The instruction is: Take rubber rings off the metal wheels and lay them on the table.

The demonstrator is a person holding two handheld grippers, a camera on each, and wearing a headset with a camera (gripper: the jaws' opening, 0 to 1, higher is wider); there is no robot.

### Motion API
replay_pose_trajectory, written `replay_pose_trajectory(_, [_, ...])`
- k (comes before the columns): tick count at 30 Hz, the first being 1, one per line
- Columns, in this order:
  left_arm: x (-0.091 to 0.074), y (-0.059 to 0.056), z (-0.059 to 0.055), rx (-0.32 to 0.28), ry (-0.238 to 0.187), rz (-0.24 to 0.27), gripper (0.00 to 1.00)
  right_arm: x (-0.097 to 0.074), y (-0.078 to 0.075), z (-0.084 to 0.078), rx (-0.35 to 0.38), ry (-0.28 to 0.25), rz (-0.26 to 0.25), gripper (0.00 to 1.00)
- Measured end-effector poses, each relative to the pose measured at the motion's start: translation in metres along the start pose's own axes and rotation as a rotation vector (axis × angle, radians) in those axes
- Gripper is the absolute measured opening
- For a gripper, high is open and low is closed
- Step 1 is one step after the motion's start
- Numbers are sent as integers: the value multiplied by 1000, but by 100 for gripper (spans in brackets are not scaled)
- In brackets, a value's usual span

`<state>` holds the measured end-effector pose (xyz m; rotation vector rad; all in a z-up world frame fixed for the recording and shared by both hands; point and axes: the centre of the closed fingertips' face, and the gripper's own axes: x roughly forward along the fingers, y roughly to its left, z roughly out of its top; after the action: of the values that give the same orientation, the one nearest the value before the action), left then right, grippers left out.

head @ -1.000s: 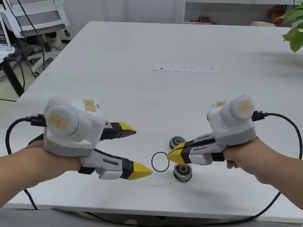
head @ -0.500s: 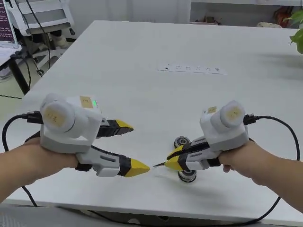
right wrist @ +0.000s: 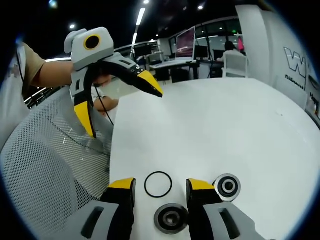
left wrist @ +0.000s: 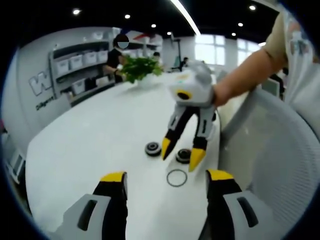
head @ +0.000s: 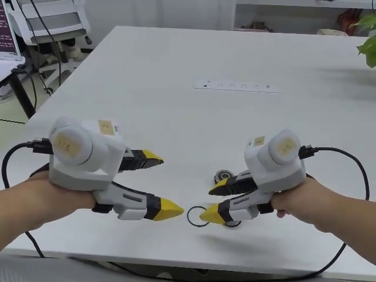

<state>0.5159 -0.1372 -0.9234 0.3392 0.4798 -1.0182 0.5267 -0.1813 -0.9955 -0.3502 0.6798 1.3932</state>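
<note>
A thin black rubber ring [head: 197, 216] lies flat on the white table [head: 194, 123], free of both grippers. My right gripper [head: 214, 201] hovers just over it, open, with the ring [right wrist: 158, 184] between its yellow tips. One metal wheel [head: 222, 175] sits just beyond that gripper. A second wheel [right wrist: 171, 218] lies under its jaws, and the other wheel [right wrist: 227, 186] is to the right. My left gripper [head: 161, 183] is open and empty, left of the ring [left wrist: 176, 178]. It faces the right gripper [left wrist: 181, 153] and both wheels [left wrist: 153, 148] [left wrist: 183, 155].
A white strip with small marks [head: 237, 86] lies farther back on the table. The near table edge [head: 176, 258] runs close below the grippers. A potted plant [head: 367, 41] stands at the far right, and chairs and equipment [head: 47, 26] at the far left.
The right gripper was shut on the rubber ring and held it upright. It came down to the table and opened, and the ring now lies flat. The left gripper barely moved.
</note>
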Motion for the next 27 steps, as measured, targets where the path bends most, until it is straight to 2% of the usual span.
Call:
replay_pose_trajectory(10, [5, 1, 4, 4, 2, -11, 65, -14, 0, 2, -24, -27, -21, 48])
replay_pose_trajectory(27, [32, -3, 11, 17, 10, -59, 68, -41, -9, -11, -22, -68, -82, 59])
